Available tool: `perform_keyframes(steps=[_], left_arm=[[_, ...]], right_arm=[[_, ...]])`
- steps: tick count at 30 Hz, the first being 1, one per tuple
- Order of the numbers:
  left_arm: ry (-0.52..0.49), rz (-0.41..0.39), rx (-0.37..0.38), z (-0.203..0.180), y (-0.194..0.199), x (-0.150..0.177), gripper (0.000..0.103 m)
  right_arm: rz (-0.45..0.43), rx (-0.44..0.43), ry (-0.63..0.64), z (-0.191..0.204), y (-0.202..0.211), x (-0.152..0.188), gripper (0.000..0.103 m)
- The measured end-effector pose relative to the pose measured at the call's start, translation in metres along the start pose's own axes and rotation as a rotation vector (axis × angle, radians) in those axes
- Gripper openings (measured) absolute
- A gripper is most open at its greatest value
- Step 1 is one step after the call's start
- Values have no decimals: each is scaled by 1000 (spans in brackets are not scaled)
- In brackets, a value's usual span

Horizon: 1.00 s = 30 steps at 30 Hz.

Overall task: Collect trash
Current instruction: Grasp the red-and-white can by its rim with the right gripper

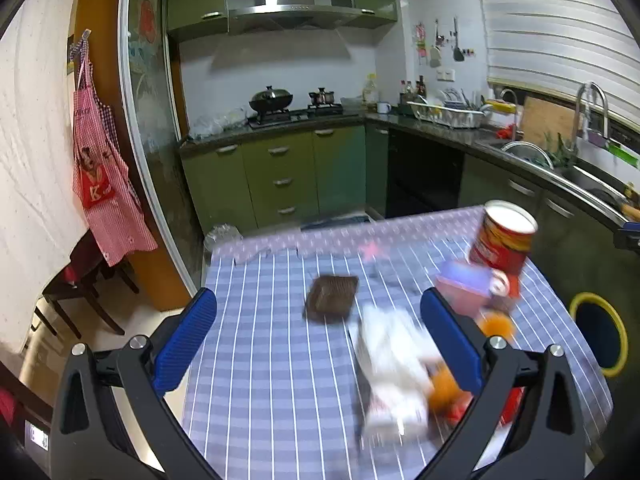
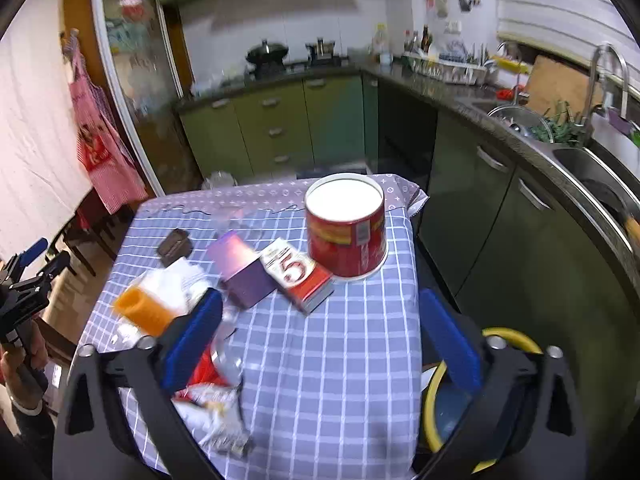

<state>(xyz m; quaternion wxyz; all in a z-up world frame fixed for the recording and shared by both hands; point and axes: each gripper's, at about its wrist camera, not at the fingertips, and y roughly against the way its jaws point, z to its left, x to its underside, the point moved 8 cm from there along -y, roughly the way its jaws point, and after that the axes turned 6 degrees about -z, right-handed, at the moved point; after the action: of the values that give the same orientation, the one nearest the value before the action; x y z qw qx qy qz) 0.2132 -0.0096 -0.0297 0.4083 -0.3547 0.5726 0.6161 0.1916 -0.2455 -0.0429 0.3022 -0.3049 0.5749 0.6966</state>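
Trash lies on a table with a blue checked cloth (image 2: 340, 340). A red can (image 2: 346, 228) stands upright at the far right; it also shows in the left wrist view (image 1: 502, 240). Beside it lie a red-and-white carton (image 2: 298, 274), a purple box (image 2: 244, 272), an orange tube (image 2: 142, 308), white crumpled wrappers (image 1: 390, 368), a dark brown box (image 1: 332, 298) and a foil snack bag (image 2: 218, 412). My left gripper (image 1: 318, 336) is open above the table's near left part. My right gripper (image 2: 320, 336) is open and empty above the cloth.
A bin with a yellow rim (image 2: 436, 392) stands right of the table; it also shows in the left wrist view (image 1: 600, 332). Green kitchen cabinets (image 1: 280, 176) and a counter with a sink (image 2: 580, 168) lie beyond. A chair (image 1: 80, 292) stands at left.
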Motion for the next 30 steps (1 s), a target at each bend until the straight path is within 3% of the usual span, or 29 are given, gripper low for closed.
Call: perform_keyframes(steps=[2,5,10,18,20,27,30], left_arm=[[12,8,8,-1,-25,-8,97],[13,7,2,-3,-57,-18,97],[17,3,-11,-1,-94,-25,97],[3,42,1,-1,-124,-6,97],[-3,54,14,-3,-127,-3,97],[-1,46,18,-2,-125,-4,97],[-5,43,14,-2,-125,-5,97]], right_arm=[[53,7,-4,-9,-26,-20,68],[122,31,-14,-24,-71,-50,48],[240,92,-39,-54,-142,-78,28],[373,152,-72,-86,-205,-73,24],[391,147,-82,-90,-216,-71,19],[454,153,-84,-87,-226,-66,16],[472,135,-114,-86,-226,-65,6]])
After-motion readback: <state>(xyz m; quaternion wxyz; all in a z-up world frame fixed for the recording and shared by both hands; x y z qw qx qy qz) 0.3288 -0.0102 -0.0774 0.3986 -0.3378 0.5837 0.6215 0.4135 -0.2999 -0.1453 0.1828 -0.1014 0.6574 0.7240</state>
